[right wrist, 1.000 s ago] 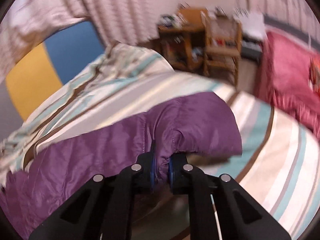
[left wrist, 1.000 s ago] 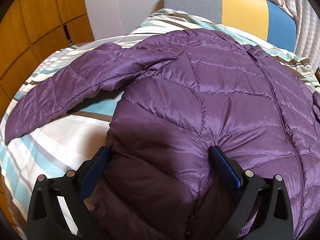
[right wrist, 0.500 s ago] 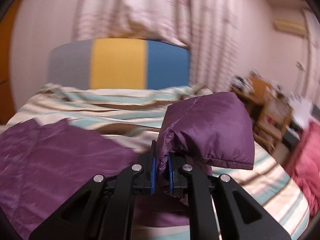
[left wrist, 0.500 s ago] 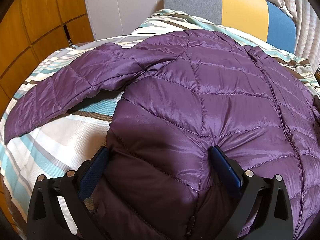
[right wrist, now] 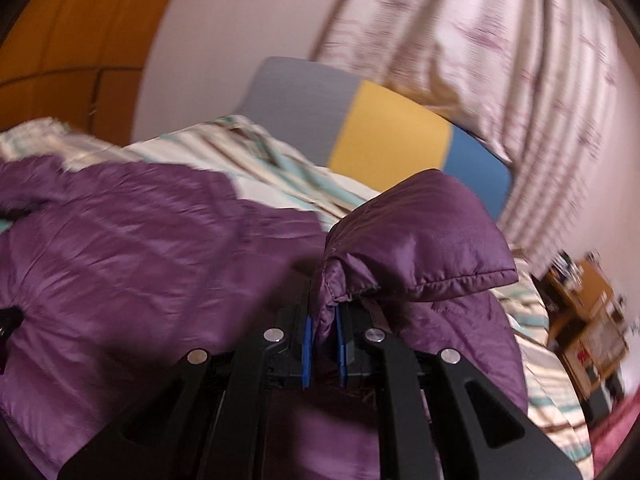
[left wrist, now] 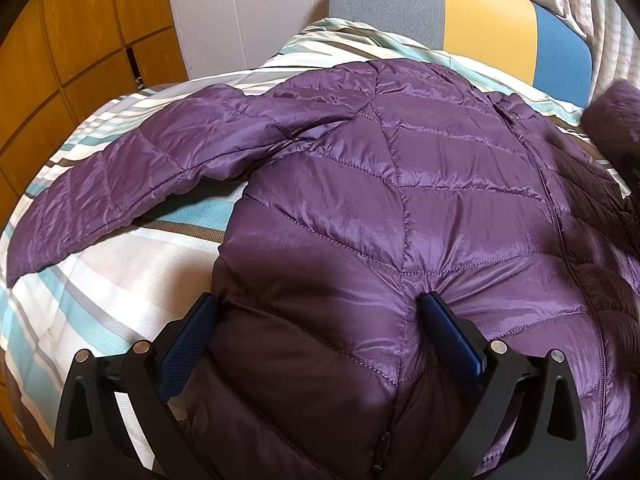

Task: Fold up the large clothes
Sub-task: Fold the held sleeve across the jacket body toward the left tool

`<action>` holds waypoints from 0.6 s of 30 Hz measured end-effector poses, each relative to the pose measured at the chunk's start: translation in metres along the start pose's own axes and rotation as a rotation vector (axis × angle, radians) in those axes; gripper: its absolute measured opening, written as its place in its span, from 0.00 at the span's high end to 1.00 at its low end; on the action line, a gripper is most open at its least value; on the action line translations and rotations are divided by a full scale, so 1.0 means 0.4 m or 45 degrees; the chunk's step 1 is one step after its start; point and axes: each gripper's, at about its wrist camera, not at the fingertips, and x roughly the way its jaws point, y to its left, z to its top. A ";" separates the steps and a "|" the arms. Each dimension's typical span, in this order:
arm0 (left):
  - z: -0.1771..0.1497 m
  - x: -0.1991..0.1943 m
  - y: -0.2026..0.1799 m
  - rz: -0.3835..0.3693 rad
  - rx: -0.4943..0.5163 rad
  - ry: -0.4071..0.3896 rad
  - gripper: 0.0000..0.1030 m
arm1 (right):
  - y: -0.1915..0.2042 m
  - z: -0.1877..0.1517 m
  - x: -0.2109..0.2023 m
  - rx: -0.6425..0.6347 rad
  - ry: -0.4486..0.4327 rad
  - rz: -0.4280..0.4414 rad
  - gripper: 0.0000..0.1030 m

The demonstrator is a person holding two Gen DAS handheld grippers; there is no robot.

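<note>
i have the right gripper clamped tight on the cuff of the jacket's right sleeve, held up off the bed. the jacket lies flat to the left of that gripper, zip running toward the headboard, so i judge the sleeve must cross inward over the body. my left gripper sits wide, pressing the hem, gripping nothing. the other sleeve stretches out far left; nothing blocks the way.

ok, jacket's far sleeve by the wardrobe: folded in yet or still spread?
Still spread. The sleeve lies stretched out flat on the striped bedding, away from the jacket body.
</note>
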 end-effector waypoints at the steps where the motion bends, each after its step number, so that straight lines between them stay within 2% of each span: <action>1: 0.000 0.000 0.000 0.000 0.000 0.000 0.03 | 0.027 -0.005 -0.002 -0.024 -0.008 0.013 0.92; 6: 0.000 0.000 -0.001 0.000 0.000 0.000 0.03 | 0.157 -0.027 0.020 -0.262 -0.031 0.098 0.91; 8: 0.000 0.000 -0.001 0.000 0.000 0.000 0.03 | 0.192 -0.040 0.035 -0.357 -0.010 0.142 0.87; 10: 0.000 0.000 0.000 -0.001 0.000 0.000 0.03 | 0.223 -0.054 0.042 -0.430 0.005 0.213 0.63; 11: 0.000 0.000 -0.001 -0.001 -0.001 0.002 0.03 | 0.231 -0.057 0.041 -0.457 -0.004 0.234 0.59; 13: 0.001 -0.001 0.001 -0.007 -0.003 0.007 0.03 | 0.232 -0.059 0.033 -0.473 -0.029 0.246 0.43; 18: 0.007 -0.021 0.012 -0.035 -0.019 0.030 0.03 | 0.145 -0.066 0.002 -0.328 -0.011 0.321 0.34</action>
